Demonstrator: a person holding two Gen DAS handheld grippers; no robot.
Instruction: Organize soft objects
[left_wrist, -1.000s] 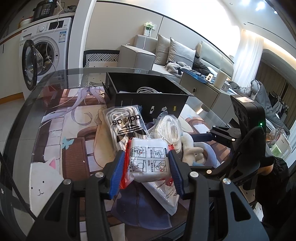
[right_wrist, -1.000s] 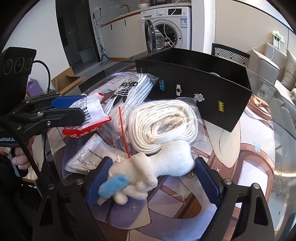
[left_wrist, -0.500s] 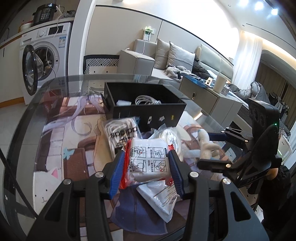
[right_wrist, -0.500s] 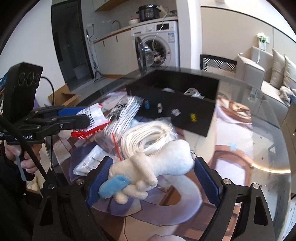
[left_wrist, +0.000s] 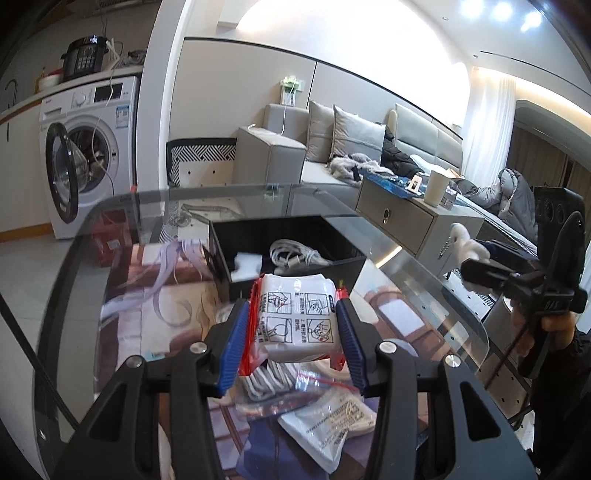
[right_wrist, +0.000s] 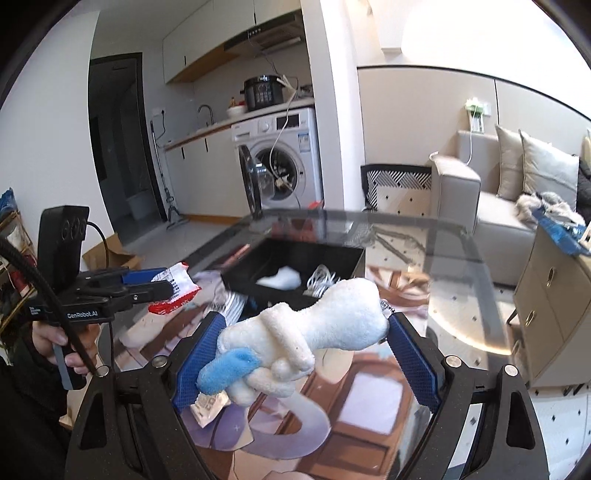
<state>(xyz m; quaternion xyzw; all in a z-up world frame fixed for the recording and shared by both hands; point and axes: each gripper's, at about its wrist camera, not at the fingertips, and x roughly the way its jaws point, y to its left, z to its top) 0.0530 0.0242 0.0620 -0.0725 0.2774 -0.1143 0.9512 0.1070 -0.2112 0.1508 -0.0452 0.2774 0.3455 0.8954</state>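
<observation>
White plush toy (right_wrist: 303, 336) fills the clamped right gripper (right_wrist: 303, 354); left gripper (left_wrist: 291, 332) pinches a red-edged packet (left_wrist: 295, 317).

We see a glass-topped bench (left_wrist: 110, 229) in an open-plan flat with pale walls. Far left stands a white washing machine (left_wrist: 92, 147), its door open, under a counter that carries a black cooker (left_wrist: 83, 61). Beyond the bench a grey sofa (left_wrist: 273, 155) with cushions (left_wrist: 354, 138) runs along the wall, a low cabinet (left_wrist: 406, 221) beside it. White curtains (left_wrist: 487, 122) hang at far right, and ceiling spotlights (left_wrist: 498, 11) glow brightly.
</observation>
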